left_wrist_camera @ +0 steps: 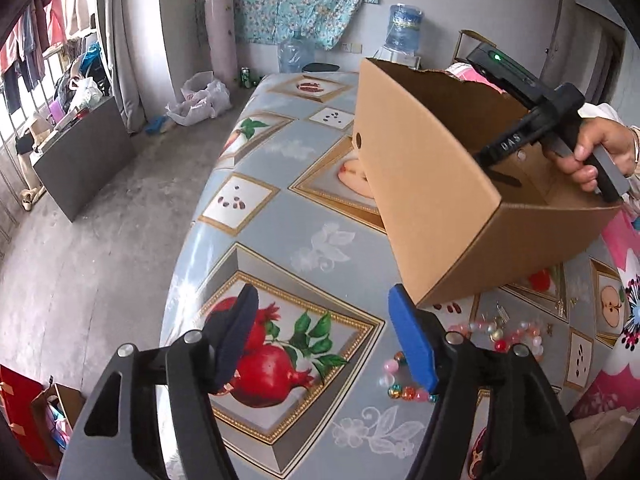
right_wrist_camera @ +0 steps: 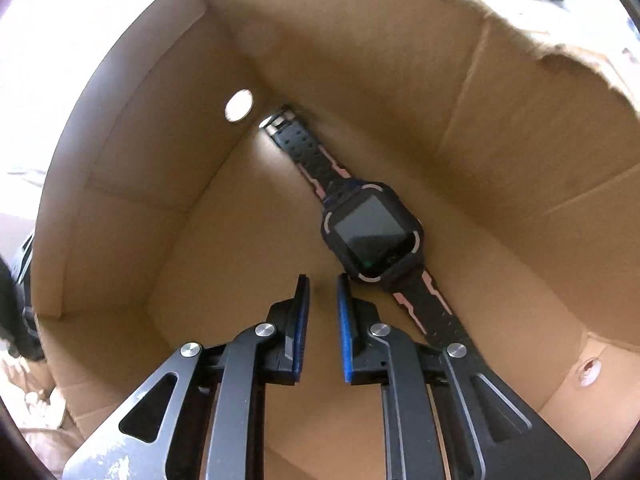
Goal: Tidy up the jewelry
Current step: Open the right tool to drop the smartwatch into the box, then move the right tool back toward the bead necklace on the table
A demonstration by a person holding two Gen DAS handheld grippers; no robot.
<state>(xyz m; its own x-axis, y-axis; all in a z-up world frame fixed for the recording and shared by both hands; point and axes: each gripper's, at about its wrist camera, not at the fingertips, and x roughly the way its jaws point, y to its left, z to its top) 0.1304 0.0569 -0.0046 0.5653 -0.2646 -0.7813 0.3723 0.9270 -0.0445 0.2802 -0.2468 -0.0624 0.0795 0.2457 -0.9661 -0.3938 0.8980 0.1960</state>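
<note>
A: Looking down the right wrist view: the open brown cardboard box (right_wrist_camera: 500,128) fills the frame. A black smartwatch with pink strap markings (right_wrist_camera: 374,230) lies flat on the box floor, centre right, its strap running from the upper-middle corner down to lower right.

B: Right gripper (right_wrist_camera: 323,280)?

A: Jaws nearly together, a narrow gap between the blue pads, nothing in that gap. Tips sit just left of the watch's lower edge, apart from it.

B: Left wrist view?

A: Left gripper (left_wrist_camera: 324,296) in the lower half, jaws spread wide and empty, over the grey tablecloth printed with framed fruit pictures (left_wrist_camera: 256,216). The same box sits at centre right, with the right gripper's black body reaching into it from the upper right, held by a hand (left_wrist_camera: 592,152).

B: Other jewelry?

A: A string of pink, white and red beads (left_wrist_camera: 504,330) lies on the cloth at lower right, below the box, with another bead string (left_wrist_camera: 400,380) beside the left gripper's blue pad. Small metallic pieces (left_wrist_camera: 502,312) near them; too small to identify.
</note>
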